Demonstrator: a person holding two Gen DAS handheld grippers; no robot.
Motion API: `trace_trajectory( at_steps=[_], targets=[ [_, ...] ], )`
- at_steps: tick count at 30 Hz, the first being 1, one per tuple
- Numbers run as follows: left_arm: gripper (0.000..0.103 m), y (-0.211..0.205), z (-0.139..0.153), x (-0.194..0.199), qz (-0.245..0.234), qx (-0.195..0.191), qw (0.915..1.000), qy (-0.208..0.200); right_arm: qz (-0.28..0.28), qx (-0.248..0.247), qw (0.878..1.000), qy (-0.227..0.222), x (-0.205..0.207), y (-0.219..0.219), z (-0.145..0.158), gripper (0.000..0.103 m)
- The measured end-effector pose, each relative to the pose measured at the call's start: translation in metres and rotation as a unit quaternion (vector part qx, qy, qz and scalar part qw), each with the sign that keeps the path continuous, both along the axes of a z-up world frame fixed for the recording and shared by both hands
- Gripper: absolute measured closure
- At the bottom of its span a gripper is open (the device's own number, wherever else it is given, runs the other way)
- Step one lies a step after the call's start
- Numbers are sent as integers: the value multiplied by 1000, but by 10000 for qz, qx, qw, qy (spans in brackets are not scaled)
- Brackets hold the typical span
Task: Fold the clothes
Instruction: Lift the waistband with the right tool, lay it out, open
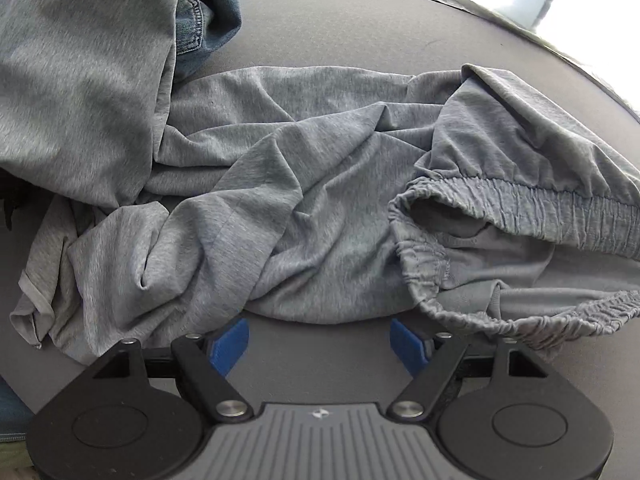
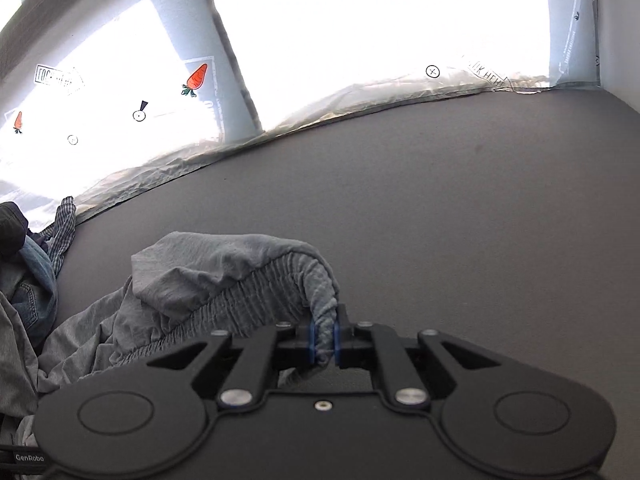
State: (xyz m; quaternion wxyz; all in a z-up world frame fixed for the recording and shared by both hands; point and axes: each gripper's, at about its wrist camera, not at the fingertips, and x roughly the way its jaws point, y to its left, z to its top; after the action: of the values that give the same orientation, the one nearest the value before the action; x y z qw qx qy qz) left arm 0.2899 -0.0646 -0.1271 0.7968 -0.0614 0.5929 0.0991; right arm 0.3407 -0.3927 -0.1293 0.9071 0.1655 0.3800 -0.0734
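You have one pair of grey pants (image 1: pixel 304 200) lying crumpled across the middle of the grey surface (image 1: pixel 360 32), long axis left to right, waistband at the frame's right. Your right gripper (image 2: pixel 325 342) has its jaws clamped on the waistband (image 2: pixel 280 284); your left gripper (image 1: pixel 319 346) has its jaws apart, empty. One denim garment (image 1: pixel 208 12) sits upper left.

a dark grey mat (image 2: pixel 440 208) is stretching across the whole work surface, smooth and matte. along its far edge a crinkled clear plastic sheet (image 2: pixel 168 168) is lying bunched. behind it, bright windows (image 2: pixel 380 20) are pouring in daylight, washing out to white. carrot stickers (image 2: pixel 197 77) and small round markers (image 2: pixel 432 71) are showing on the glass. a pale wall (image 2: pixel 620 40) is rising at the right.
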Motion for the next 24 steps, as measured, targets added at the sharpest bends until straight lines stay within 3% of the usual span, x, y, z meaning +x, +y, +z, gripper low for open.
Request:
trace_trajectory(
  at_steps=[8,14,20,22,24],
  targets=[
    [25,-96,8,-24,134,-16,9998,-174,-300,-215,9987,-338,-25,-125,19,95],
    [25,-167,9,-29,113,-113,9996,-239,-1084,-491,9916,-509,-25,-272,47,95],
    [25,-212,13,-13,67,-138,9994,-302,-2423,-1182,9612,-585,-28,-430,58,95],
    [25,-220,13,-7,73,-79,9994,-331,-2996,-1085,9471,-397,-30,-488,48,94],
    [25,-224,13,-4,106,-42,9994,-327,-3146,-1013,9438,21,-28,-522,34,91]
  ],
)
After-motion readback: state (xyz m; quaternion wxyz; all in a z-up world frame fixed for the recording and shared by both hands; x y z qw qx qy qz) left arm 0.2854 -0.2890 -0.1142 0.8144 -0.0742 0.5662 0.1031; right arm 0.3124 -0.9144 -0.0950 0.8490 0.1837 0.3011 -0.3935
